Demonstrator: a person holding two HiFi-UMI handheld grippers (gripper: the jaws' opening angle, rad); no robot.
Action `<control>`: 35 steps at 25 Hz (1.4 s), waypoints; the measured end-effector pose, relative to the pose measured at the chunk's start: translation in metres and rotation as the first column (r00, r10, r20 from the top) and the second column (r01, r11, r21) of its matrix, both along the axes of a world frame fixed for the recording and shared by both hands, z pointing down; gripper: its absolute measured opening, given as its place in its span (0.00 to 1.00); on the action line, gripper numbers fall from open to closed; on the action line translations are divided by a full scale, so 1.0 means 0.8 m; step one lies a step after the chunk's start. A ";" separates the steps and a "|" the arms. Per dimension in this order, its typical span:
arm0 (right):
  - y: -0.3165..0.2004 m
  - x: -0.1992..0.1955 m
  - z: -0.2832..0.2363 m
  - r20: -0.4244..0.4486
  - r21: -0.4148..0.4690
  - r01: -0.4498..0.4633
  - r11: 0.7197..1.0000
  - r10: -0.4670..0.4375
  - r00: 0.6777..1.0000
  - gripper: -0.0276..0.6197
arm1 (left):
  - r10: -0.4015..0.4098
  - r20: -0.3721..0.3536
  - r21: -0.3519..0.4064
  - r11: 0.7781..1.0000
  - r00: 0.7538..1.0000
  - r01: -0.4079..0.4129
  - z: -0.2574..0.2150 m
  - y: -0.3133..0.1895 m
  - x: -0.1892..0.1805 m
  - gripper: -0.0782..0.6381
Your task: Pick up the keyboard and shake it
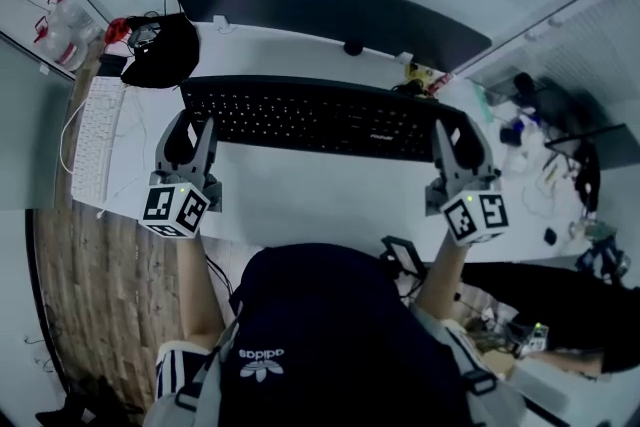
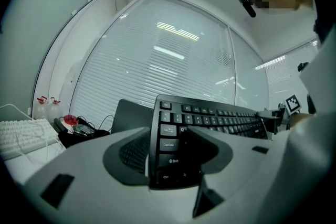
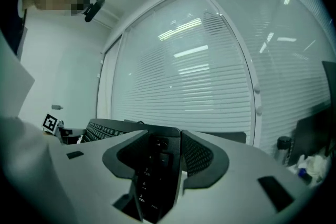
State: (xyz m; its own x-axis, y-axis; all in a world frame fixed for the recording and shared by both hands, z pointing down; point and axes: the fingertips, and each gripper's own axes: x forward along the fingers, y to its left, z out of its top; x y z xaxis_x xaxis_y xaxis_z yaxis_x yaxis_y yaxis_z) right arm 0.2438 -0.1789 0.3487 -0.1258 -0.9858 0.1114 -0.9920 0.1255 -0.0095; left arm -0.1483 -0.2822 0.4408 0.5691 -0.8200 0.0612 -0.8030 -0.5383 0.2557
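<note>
A long black keyboard (image 1: 320, 118) hangs lifted above the white desk (image 1: 300, 205), keys tilted toward me. My left gripper (image 1: 193, 137) is shut on its left end, and my right gripper (image 1: 452, 143) is shut on its right end. In the left gripper view the keyboard (image 2: 210, 123) stretches away between the jaws, its left key column clamped by my left gripper (image 2: 170, 157). In the right gripper view the number pad end of the keyboard (image 3: 157, 165) sits clamped in my right gripper (image 3: 160, 162), standing on edge.
A black monitor (image 1: 330, 10) stands behind the keyboard. A white keyboard (image 1: 97, 137) lies at the left, with a black bundle of gear (image 1: 160, 50) behind it. Clutter (image 1: 550, 135) fills the right side. White blinds (image 2: 168, 71) cover the window behind.
</note>
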 end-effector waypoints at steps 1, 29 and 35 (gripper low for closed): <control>0.003 -0.001 -0.011 -0.015 0.024 0.003 1.000 -0.003 1.000 0.34 | 0.001 -0.014 0.018 1.000 1.000 0.000 -0.007 0.002 -0.001 0.40; 0.092 -0.054 -0.131 -0.107 0.310 -0.031 0.950 0.067 0.992 0.34 | 0.084 -0.158 0.273 0.961 0.984 -0.038 -0.112 0.036 -0.038 0.40; 0.099 -0.068 -0.157 -0.151 0.320 -0.021 0.947 0.072 0.986 0.34 | 0.114 -0.202 0.255 0.965 0.973 -0.061 -0.106 0.033 -0.037 0.40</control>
State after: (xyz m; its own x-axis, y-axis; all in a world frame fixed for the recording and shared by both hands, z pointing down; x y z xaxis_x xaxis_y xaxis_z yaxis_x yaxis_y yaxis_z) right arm 0.1894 -0.1000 0.2228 -0.0852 -0.9776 -0.1923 -0.9822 0.0500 0.1808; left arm -0.1780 -0.2555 0.3557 0.6170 -0.7405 -0.2662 -0.6912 -0.6717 0.2665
